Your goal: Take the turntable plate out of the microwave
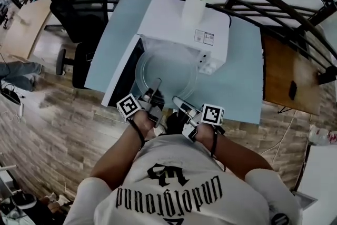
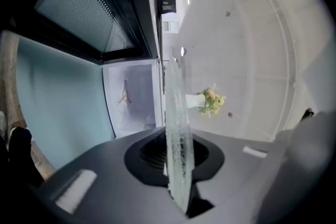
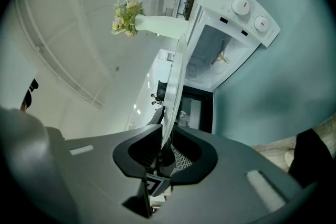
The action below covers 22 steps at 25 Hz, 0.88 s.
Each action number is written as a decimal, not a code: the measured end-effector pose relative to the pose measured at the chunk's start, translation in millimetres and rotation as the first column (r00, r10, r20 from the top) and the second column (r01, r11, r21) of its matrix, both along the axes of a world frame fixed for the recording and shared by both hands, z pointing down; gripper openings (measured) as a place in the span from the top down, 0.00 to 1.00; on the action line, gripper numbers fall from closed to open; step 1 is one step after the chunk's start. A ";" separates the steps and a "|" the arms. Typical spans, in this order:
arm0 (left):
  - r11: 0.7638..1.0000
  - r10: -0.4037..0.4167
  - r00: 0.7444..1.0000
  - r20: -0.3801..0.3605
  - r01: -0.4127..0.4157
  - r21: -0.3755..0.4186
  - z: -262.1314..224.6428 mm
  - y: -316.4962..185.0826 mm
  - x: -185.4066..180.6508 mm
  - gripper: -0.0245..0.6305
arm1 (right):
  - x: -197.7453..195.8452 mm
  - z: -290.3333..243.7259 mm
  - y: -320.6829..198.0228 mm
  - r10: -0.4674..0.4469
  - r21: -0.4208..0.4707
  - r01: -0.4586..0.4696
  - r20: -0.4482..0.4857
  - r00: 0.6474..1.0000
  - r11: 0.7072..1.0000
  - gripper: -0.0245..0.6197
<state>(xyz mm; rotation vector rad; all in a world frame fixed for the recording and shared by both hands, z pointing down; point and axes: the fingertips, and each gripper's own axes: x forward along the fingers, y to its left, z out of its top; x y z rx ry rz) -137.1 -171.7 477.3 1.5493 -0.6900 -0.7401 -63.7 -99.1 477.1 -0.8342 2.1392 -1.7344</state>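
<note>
I'm holding the turntable plate (image 1: 166,68) by its near rim with both grippers. It's clear of the cavity now, hanging roughly level in front of the white microwave (image 1: 184,23) and above the open door (image 1: 124,75). My left gripper (image 1: 157,86) is pinching the rim, its fingers (image 2: 100,165) closed down on the glass edge (image 2: 176,128). My right gripper (image 1: 177,100) is doing the same just beside it, its fingers (image 3: 239,165) nipping the thin edge (image 3: 176,86).

I'm judging this plate as heavy for its size, rigid, slick and breakable. With both grips on the same side, most of the weight is hanging out beyond them and wanting to tip away. The raised rim is the only sensible place to hold, and a wider spacing would steady it. I'm minding the vase (image 1: 194,8) of flowers on top and looking for bare tabletop (image 1: 242,79) to the right.
</note>
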 end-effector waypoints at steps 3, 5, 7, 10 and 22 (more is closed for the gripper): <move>1.000 -0.006 1.000 0.001 0.006 0.004 -10.1 7.0 -3.7 0.84 | -4.7 -11.3 5.7 -0.015 0.013 0.015 0.018 1.000 1.000 0.88; 1.000 -0.007 1.000 0.008 0.007 0.019 -16.7 8.7 -6.0 0.85 | -7.1 -16.2 7.8 -0.020 0.016 0.019 0.027 0.999 1.000 0.88; 1.000 -0.007 1.000 0.013 0.007 0.026 -21.7 11.8 -7.8 0.85 | -7.5 -19.2 11.6 -0.021 0.012 0.021 0.021 1.000 1.000 0.88; 1.000 -0.010 1.000 0.000 0.010 0.030 -30.4 17.8 -8.6 0.85 | -8.5 -25.3 17.7 -0.026 0.008 0.026 0.027 0.999 1.000 0.88; 0.993 -0.088 0.996 0.004 0.088 0.082 -66.3 37.9 3.6 0.85 | 6.8 -64.8 27.2 -0.151 0.130 0.146 0.028 0.988 0.981 0.88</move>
